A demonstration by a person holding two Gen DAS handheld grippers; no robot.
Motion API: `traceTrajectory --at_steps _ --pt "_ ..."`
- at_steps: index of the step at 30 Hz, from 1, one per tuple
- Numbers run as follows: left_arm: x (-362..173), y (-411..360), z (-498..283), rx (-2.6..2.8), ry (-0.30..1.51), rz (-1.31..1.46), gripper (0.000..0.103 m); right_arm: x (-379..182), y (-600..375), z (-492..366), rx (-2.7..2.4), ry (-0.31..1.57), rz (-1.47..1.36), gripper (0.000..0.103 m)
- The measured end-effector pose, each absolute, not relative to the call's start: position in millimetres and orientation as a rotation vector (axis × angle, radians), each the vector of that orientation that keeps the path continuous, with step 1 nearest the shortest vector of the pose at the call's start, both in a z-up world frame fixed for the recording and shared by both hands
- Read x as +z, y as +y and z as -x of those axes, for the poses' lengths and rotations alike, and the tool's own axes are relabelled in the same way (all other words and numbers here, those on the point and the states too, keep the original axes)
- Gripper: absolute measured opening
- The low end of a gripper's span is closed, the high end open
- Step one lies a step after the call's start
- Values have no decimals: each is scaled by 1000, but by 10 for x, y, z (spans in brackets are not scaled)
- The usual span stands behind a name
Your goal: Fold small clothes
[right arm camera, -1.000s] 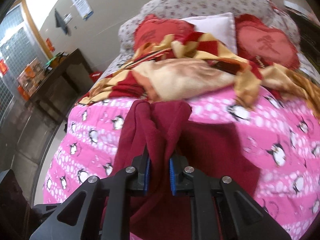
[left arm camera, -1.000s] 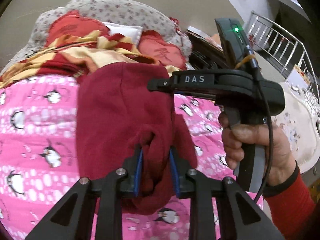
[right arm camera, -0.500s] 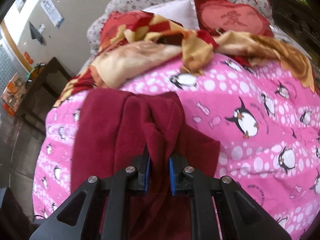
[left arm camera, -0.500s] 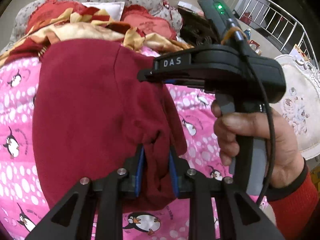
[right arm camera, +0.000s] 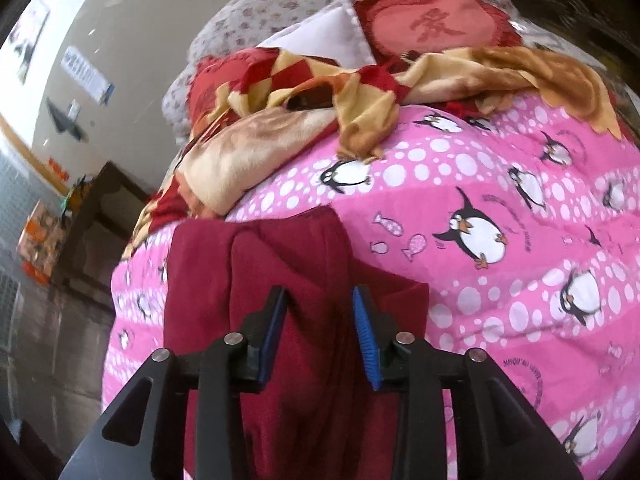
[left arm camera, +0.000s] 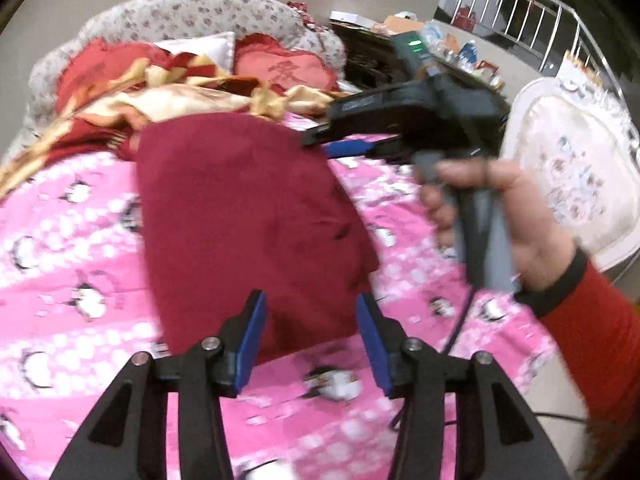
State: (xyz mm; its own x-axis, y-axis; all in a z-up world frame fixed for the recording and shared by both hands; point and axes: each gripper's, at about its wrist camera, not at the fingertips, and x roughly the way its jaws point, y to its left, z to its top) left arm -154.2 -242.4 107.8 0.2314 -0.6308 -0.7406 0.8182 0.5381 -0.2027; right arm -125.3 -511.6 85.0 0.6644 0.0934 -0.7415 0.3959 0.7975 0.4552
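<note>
A dark red garment (left arm camera: 248, 216) lies folded on the pink penguin bedspread (left arm camera: 64, 280). My left gripper (left arm camera: 312, 320) is open, its blue pads either side of the garment's near edge, holding nothing. My right gripper (right arm camera: 320, 320) is open too, just above the garment (right arm camera: 288, 280) and its folded edge. In the left wrist view the right gripper (left arm camera: 340, 142) is held by a hand at the garment's far right corner, jaws parted.
A red and yellow blanket (right arm camera: 320, 112), red heart cushions (right arm camera: 432, 28) and a white pillow (right arm camera: 320, 32) lie at the head of the bed. A dark side table (right arm camera: 92, 224) stands left of the bed. A white chair (left arm camera: 572, 168) and a metal railing (left arm camera: 532, 12) are to the right.
Both grippers have opened and let go of the red garment. It now lies on the bedspread. Both grippers have drawn back slightly.
</note>
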Motion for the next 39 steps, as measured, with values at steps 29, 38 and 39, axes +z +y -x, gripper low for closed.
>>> traceTrajectory --at_steps 29,38,39 --pt "515 -2249 1102 -815 994 -210 64 496 -4508 2058 -155 939 -463 8" --pt "603 -2157 921 -781 1003 -143 64 922 -4497 2211 -146 793 -523 42" --pt "610 -2158 916 -779 1001 -145 64 924 -4450 2141 -130 802 -525 42"
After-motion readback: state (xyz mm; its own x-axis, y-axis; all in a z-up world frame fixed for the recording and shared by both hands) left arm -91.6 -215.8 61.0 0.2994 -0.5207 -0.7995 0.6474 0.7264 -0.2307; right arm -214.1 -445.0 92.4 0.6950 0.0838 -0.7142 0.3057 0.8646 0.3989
